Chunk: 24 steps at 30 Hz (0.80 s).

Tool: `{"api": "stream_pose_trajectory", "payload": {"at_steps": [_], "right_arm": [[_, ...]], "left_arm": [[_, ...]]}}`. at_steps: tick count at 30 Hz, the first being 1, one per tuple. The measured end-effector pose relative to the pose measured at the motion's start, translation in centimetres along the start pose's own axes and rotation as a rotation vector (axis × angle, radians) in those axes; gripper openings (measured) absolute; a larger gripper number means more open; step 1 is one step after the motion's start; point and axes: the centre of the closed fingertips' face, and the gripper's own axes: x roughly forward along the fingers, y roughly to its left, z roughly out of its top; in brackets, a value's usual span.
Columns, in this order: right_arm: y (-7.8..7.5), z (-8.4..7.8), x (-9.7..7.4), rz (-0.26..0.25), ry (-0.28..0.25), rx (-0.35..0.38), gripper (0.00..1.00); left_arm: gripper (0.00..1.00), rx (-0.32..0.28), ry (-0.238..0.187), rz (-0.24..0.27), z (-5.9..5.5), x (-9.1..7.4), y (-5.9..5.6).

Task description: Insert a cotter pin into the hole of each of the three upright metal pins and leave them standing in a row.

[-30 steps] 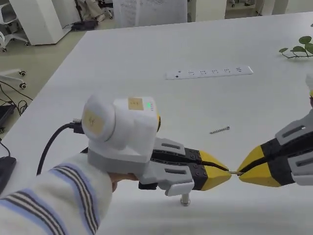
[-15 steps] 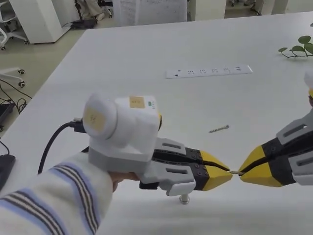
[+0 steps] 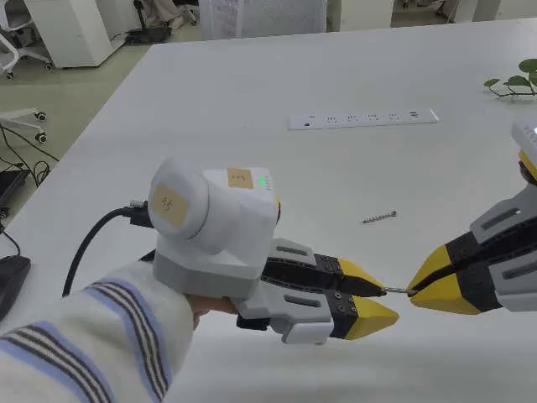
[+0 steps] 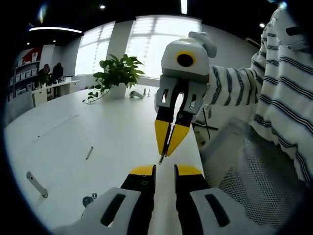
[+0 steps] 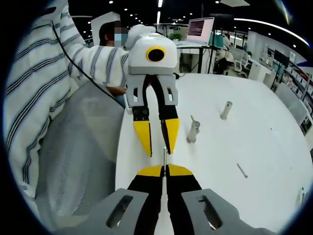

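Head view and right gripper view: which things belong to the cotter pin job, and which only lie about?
Job: thin metal cotter pin in the right hand-held gripper; nearer upright grey metal pin; farther grey metal pin; thin loose pin lying flat.
Lying about: long white power strip; green leafy plant.

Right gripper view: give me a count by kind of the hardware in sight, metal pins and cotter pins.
Upright metal pins: 2
Cotter pins: 2, one held in the right gripper, one lying on the table
Total: 4
A sliver beside the nearer pin is too small to name.
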Motion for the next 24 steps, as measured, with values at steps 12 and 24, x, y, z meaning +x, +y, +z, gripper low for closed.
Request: {"api": "stream_pose_trajectory", "payload": {"at_steps": [12, 24], "right_arm": [[-0.6, -1.1, 1.7, -0.016, 0.033, 0.038, 0.03], [-1.4, -1.3, 2.5, -0.032, 0.032, 0.052, 0.03]], "left_arm": [[0.23, -0.009, 0.021, 0.111, -1.2, -2.2, 2.3], [0.22, -0.080, 0.034, 0.223, -3.4, -3.0, 3.4]]}}
